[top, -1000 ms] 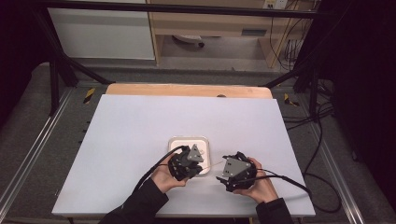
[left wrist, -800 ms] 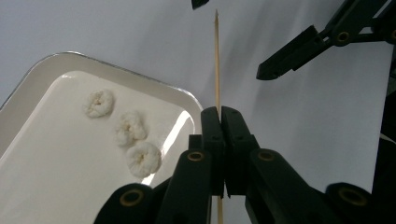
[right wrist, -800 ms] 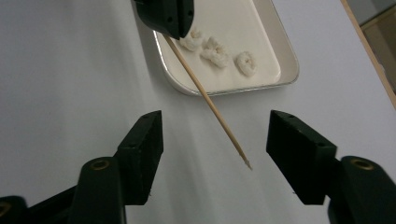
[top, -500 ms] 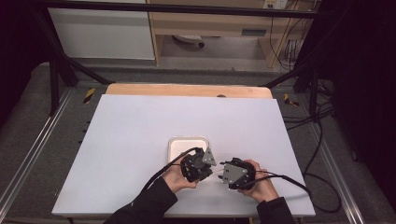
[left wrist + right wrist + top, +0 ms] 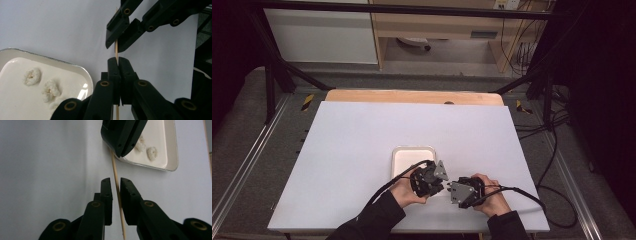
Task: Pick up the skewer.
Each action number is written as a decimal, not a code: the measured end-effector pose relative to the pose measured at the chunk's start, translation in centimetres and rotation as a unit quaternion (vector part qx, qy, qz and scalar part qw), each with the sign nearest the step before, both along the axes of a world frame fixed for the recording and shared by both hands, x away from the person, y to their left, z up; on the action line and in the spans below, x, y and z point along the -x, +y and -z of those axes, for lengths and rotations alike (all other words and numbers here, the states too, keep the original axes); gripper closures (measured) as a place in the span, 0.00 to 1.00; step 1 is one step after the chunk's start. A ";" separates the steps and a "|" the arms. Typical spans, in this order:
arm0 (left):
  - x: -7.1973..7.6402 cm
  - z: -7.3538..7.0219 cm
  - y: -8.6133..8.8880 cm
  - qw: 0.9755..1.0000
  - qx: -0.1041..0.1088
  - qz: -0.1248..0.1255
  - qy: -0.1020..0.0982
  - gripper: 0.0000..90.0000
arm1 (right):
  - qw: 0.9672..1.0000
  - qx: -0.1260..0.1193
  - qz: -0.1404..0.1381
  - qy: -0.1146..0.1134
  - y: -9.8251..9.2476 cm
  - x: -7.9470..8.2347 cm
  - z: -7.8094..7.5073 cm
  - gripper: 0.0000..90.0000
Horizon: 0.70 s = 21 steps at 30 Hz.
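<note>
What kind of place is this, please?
Probably a lab recording station, not a kitchen: a white tabletop inside a metal frame, cables trailing over the grey floor, and a plain tray as prop.

Hidden and cut-off parts

The wooden skewer [image 5: 117,192] runs off the bottom edge, its upper end hidden behind the left tool [image 5: 121,155]; the tray [image 5: 83,72] is cropped at left.

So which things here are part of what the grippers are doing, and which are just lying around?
In the job:
- thin wooden skewer, clamped in the left gripper
- right gripper, whose jaws have just been closing around the skewer, a slight gap still showing
- white tray with pale ring-shaped pieces

Just lying about:
- white table
- wooden board at its far edge
</note>
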<state>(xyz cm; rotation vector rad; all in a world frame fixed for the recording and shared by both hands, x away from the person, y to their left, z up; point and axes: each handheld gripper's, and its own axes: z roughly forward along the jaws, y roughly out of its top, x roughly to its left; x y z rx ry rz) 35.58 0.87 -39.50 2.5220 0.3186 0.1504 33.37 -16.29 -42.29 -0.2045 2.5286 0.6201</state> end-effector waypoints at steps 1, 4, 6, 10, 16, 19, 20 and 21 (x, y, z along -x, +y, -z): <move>0.0 0.0 0.0 1.000 0.000 0.001 0.001 0.98 | 1.000 0.002 -0.002 0.000 0.0 0.0 0.0 0.93; 0.0 0.1 -0.1 1.000 -0.001 0.002 0.002 0.98 | 1.000 0.007 -0.006 0.004 0.0 0.1 0.1 0.97; 0.0 0.1 -0.1 1.000 -0.001 0.004 0.003 0.98 | 1.000 0.014 -0.013 -0.001 0.0 0.1 0.2 0.98; -0.1 0.1 0.0 1.000 0.001 0.005 0.003 0.98 | 1.000 0.019 -0.019 -0.005 0.0 0.2 0.1 0.99; -0.4 -0.4 0.6 1.000 -0.007 -0.007 0.018 0.88 | 0.999 0.033 -0.010 -0.018 -0.3 0.1 -0.1 0.99; -0.6 -0.5 1.0 0.999 -0.029 -0.011 0.022 0.79 | 0.999 0.039 -0.007 -0.021 -0.3 0.0 -0.3 0.99; -0.6 -0.6 1.2 0.999 -0.031 -0.013 0.026 0.79 | 0.999 0.040 -0.004 -0.021 -0.3 0.0 -0.3 0.99; -0.7 -0.6 1.3 0.999 -0.035 -0.014 0.033 0.78 | 0.999 0.043 -0.006 -0.022 -0.3 0.0 -0.4 0.99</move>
